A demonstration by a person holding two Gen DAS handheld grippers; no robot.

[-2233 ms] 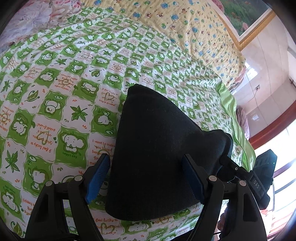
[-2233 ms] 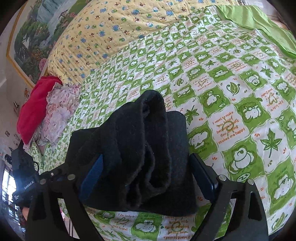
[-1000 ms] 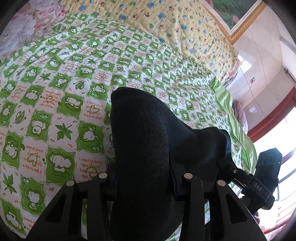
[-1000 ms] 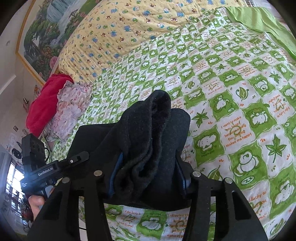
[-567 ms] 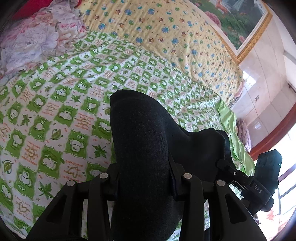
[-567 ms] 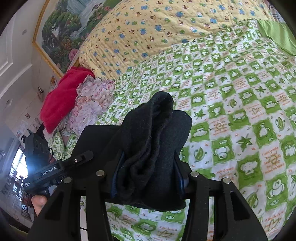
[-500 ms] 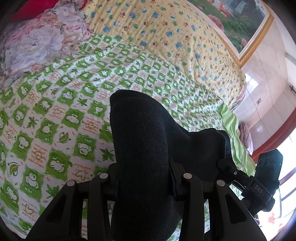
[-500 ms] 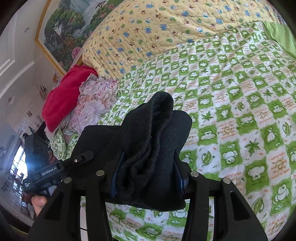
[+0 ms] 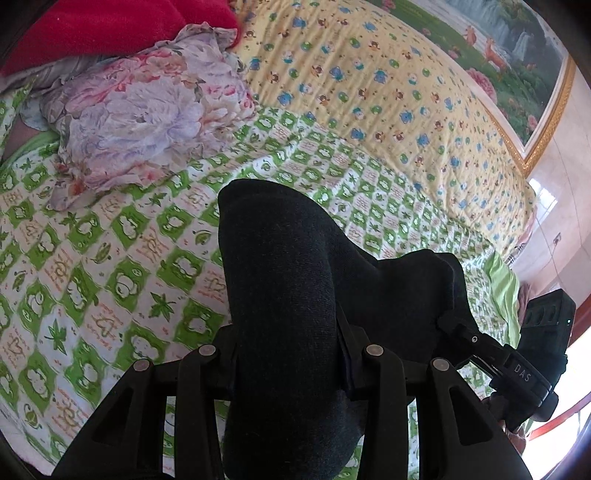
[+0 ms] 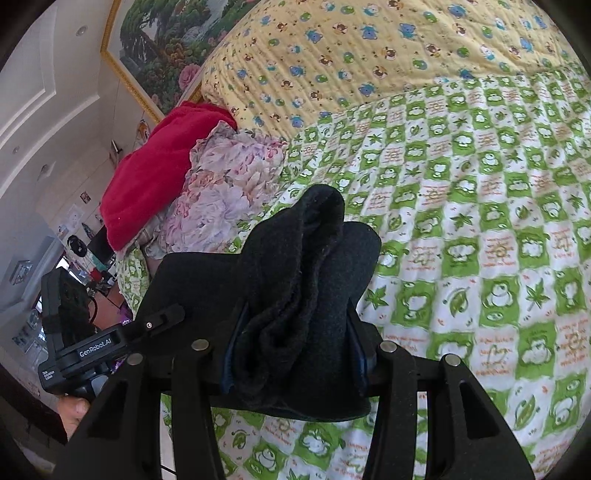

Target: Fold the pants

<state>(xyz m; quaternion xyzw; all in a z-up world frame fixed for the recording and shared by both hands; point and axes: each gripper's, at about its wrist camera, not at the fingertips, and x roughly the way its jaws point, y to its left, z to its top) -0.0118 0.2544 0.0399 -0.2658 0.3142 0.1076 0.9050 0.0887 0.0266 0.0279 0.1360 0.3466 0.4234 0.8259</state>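
Observation:
The folded black pants [image 9: 280, 280] hang between both grippers, lifted above the green-and-white checked bedspread [image 9: 110, 258]. My left gripper [image 9: 286, 354] is shut on one end of the pants, which bulge up between its arms. My right gripper [image 10: 295, 350] is shut on the other end of the pants [image 10: 306, 280], where several thick layers bunch together. The right gripper also shows at the right of the left wrist view [image 9: 517, 365], and the left gripper shows at the left of the right wrist view [image 10: 92, 347].
A floral cloth [image 9: 140, 122] and a red blanket [image 9: 92, 29] lie piled at the bed's left side. A yellow quilt with small animals [image 9: 369, 85] covers the bed's far part. A framed picture [image 9: 498, 48] hangs on the wall behind.
Both grippers closed on the pants, which lay on the bed before, and lifted them. They have since swung left toward the floral cloth and red blanket.

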